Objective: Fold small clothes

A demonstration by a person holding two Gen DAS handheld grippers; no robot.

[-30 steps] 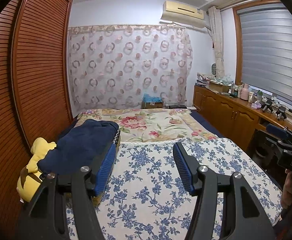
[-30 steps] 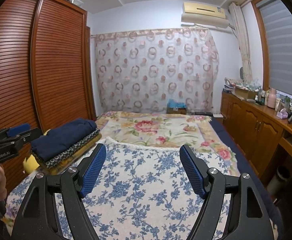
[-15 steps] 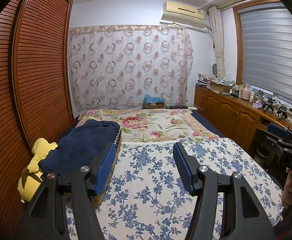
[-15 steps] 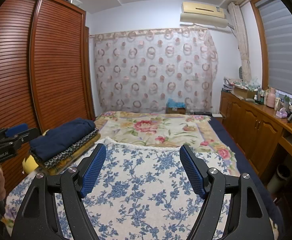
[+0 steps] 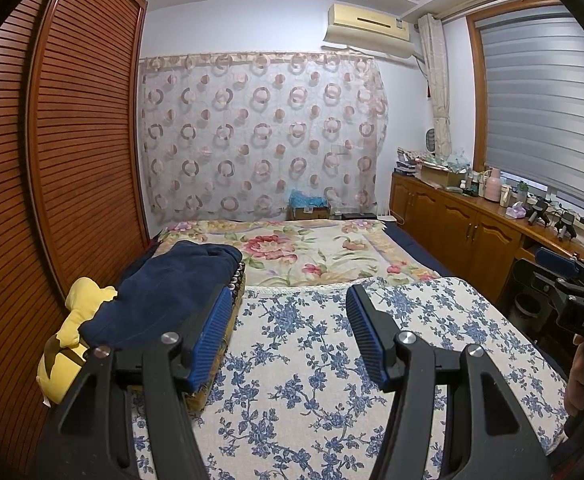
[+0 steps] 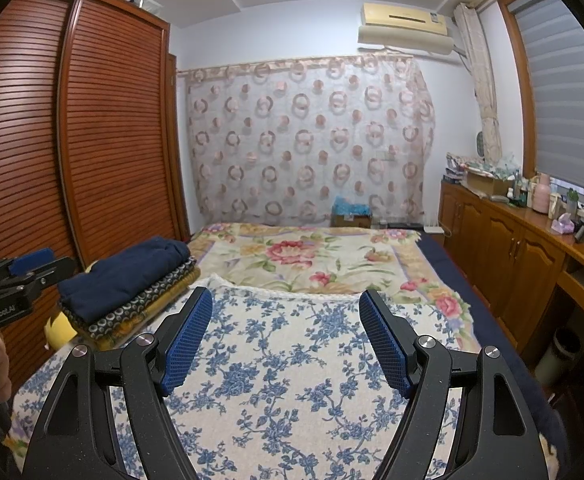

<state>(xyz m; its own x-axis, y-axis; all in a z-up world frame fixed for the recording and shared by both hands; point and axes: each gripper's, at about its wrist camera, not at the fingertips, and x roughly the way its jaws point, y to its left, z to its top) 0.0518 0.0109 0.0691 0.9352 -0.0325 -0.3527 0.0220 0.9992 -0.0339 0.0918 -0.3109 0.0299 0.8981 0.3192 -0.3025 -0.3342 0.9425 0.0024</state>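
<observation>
A stack of folded clothes sits at the bed's left edge, a navy garment [image 5: 172, 288] [image 6: 126, 276] on top, a dark patterned piece [image 6: 148, 300] and a mustard piece under it. My left gripper [image 5: 288, 312] is open and empty, raised above the blue-flowered cloth [image 5: 311, 360], its left finger in front of the stack. My right gripper [image 6: 286, 316] is open and empty above the same cloth [image 6: 284, 368]. Each gripper shows at the other view's edge: the right one [image 5: 571, 292], the left one [image 6: 16, 284].
A yellow plush toy [image 5: 68, 340] lies left of the stack against the slatted wooden wardrobe [image 5: 52, 160]. A rose-print blanket [image 5: 299, 252] covers the far half of the bed. A wooden cabinet [image 5: 471, 232] with bottles and clutter runs along the right wall.
Both grippers have barely moved; the views have shifted only slightly. Both stay open and empty.
</observation>
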